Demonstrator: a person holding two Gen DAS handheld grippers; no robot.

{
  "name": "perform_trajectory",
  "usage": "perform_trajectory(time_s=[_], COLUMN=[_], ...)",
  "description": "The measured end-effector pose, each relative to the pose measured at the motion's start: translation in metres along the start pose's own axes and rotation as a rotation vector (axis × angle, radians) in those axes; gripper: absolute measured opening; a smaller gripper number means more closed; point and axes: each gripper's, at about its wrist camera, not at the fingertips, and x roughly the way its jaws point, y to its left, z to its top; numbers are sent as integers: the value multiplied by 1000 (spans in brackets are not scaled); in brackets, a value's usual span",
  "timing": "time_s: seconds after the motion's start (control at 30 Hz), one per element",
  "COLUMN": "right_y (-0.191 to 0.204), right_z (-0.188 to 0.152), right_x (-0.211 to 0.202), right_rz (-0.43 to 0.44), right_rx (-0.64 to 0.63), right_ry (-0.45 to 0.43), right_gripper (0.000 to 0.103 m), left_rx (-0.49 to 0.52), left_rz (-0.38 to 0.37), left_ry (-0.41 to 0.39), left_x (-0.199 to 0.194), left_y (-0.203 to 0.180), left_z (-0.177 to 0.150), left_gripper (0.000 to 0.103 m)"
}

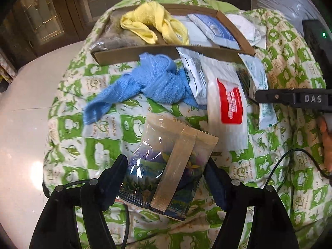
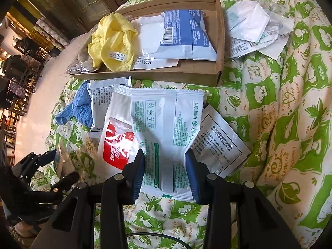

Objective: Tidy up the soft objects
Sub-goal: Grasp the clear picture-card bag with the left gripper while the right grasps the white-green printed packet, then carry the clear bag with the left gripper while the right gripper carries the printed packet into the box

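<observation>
The left tool is closed on a clear-backed packet with a colourful print, its two fingers pressing the packet's lower sides so that it stands up above the green-and-white patterned quilt. The right tool grips a white packet with green print in the same manner, pinched between blue-padded fingers at its lower end, the rest of it fanning out forward over the other items. Just left of that packet lies a white packet with a red label, partly under it, and to its right a flat white sachet with black text rests on the quilt. A crumpled blue towel lies on the quilt in front of a shallow cardboard box, with a silvery-white sachet lying partly over its right end. Inside the box sit a bunched yellow cloth at the left, a blue-and-white pouch at the right, and a clear bag of greyish material at the far left end, poking over the box's edge. Beyond the box's right wall, a white face mask in a clear wrapper lies on the quilt among other loose wrappers. From the left wrist view, the right tool enters at the right edge, its tip over the packets.
</observation>
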Motion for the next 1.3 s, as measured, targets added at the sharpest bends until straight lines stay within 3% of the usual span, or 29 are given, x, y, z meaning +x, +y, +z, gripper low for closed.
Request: perform_trajectory(time_s=[0.3, 0.63, 1.3], right_y=[2, 4, 7], right_z=[-3, -7, -8], right_x=[-4, -9, -13], right_rz=[-10, -21, -38], right_rx=[-10, -23, -46], right_ry=[-6, -22, -42], right_gripper=[37, 37, 37], left_rx=[-54, -21, -36], left_rz=[8, 22, 31], left_ry=[-17, -49, -62], left_x=[-13, -21, -25], left_y=[-2, -27, -31], left_z=[13, 28, 45], left_gripper=[77, 77, 77])
